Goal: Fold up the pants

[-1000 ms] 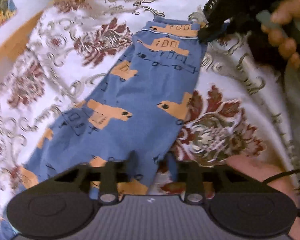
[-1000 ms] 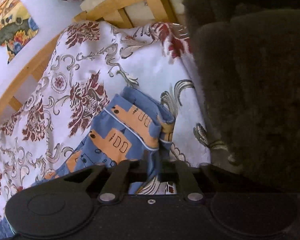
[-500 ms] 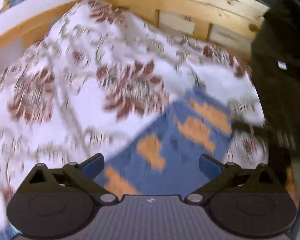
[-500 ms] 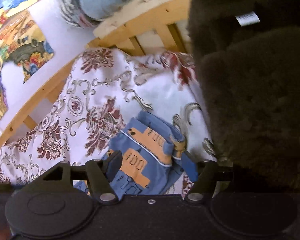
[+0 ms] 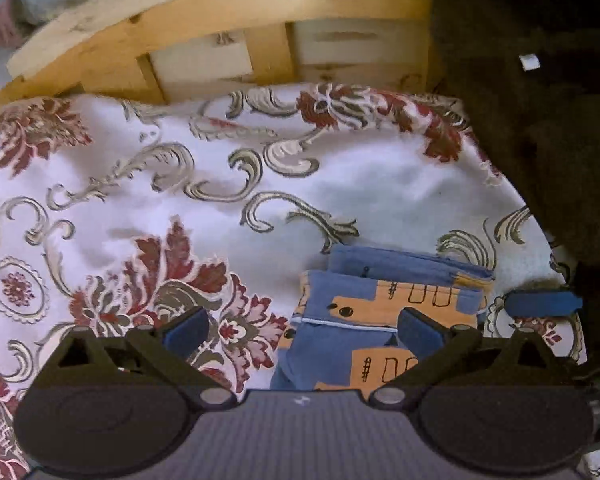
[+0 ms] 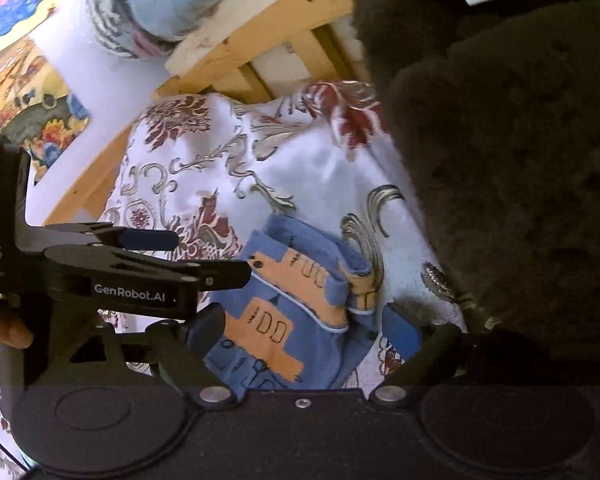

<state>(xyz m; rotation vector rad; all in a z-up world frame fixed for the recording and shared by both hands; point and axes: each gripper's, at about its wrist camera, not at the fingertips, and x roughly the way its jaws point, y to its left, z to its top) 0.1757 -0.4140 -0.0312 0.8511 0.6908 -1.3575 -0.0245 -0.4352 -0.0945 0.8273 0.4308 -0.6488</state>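
Covering the wooden bed frame (image 5: 228,20), a floral sheet (image 5: 380,184) bears folded pants (image 5: 380,300).

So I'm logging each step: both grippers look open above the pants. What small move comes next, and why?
Probably lower the right gripper onto the pants and close on the loose end: both grippers are open, and that layered end sits bunched, not flat.

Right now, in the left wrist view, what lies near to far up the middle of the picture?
Folded blue pants → floral bedspread → wooden bed frame
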